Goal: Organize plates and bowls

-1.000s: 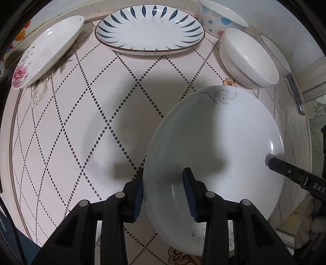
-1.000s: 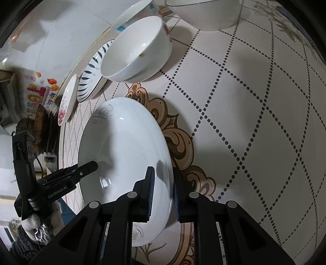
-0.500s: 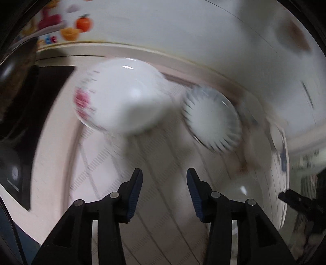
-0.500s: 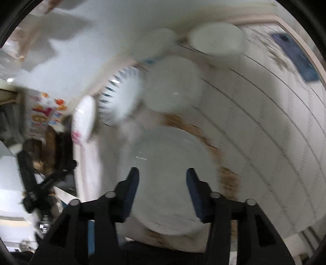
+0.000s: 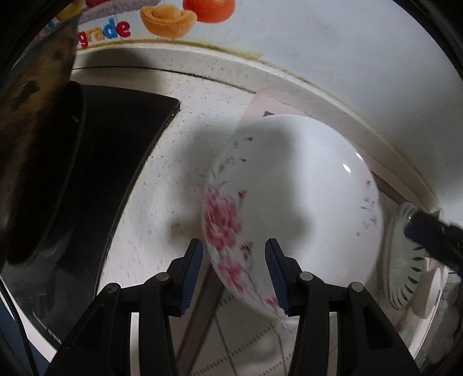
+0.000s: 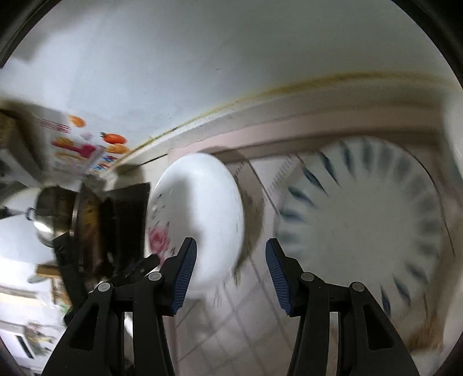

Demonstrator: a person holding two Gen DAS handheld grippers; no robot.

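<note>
A white plate with pink flowers [image 5: 289, 208] lies tilted at the mat's back left corner, by the wall. My left gripper [image 5: 234, 274] is open over the plate's flowered near rim, which shows between the pads; neither pad presses on it. My right gripper [image 6: 231, 274] is open with nothing in it, pointing at the gap between the flowered plate [image 6: 199, 214] and a blue-striped plate [image 6: 361, 231] on its right. The right gripper's fingertip [image 5: 419, 231] shows at the right edge of the left wrist view, over the striped plate [image 5: 405, 274].
A black cooktop [image 5: 115, 162] with a dark pan [image 5: 34, 144] lies left of the flowered plate. Behind are a steel pot [image 6: 49, 219] and a white wall with a fruit sticker [image 5: 173, 14]. A white bowl [image 5: 431, 292] sits at the right. The diamond-patterned mat [image 5: 246, 347] runs underneath.
Both grippers let go of the large white plate with the grey scroll, opened, and swept left and toward the wall. That plate is out of view; the flowered plate now fills the left wrist view.
</note>
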